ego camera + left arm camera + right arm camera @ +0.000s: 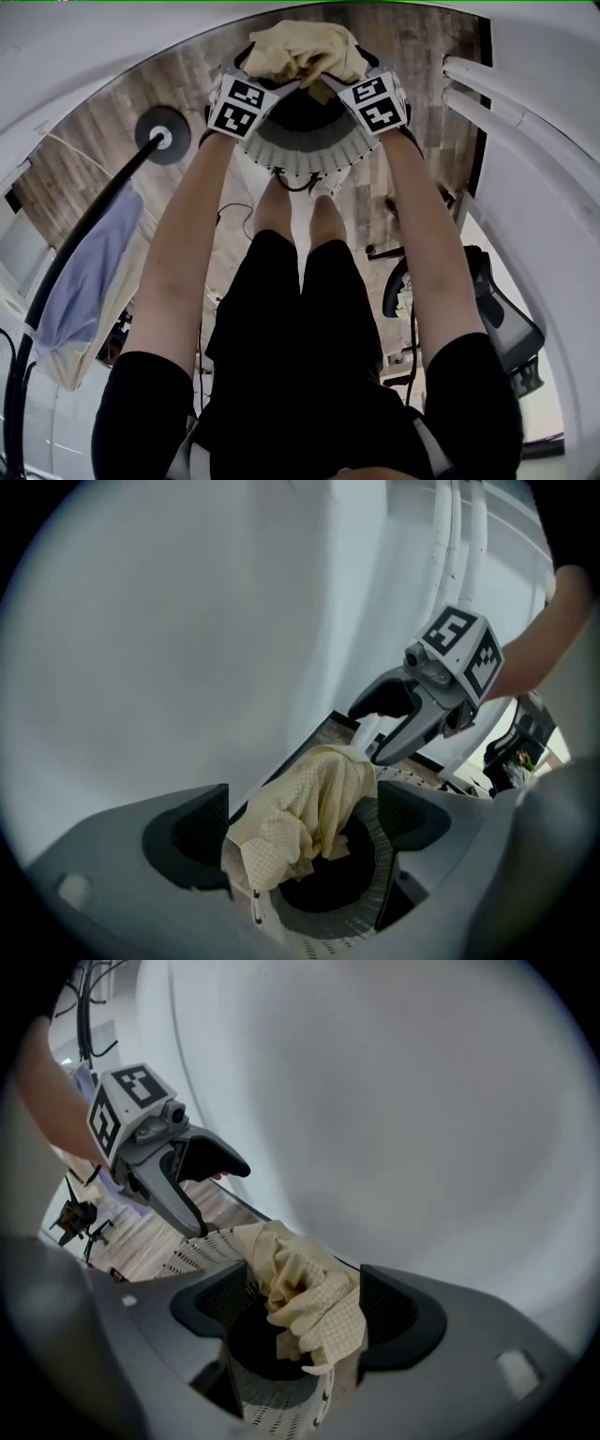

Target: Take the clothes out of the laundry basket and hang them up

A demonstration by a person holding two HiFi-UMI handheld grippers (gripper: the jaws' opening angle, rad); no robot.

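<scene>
Left gripper [300,829] and right gripper [309,1312] gape around yellow cloth [305,52] atop basket [298,157].

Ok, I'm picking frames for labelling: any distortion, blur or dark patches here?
Head view: strong fisheye bends the white walls, but the yellow cloth is sharp. Left gripper view: black corners, basket inside very dark. Right gripper view: same black corners, left edge dim and soft.

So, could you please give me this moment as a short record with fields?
Garment: cream cloth, draped over the basket rim
Basket: pale perforated laundry basket, on wooden floor
Left gripper: jaws apart, cloth between them
Right gripper: jaws apart, cloth between them
Stand: blue garment hanging on dark pole
</scene>
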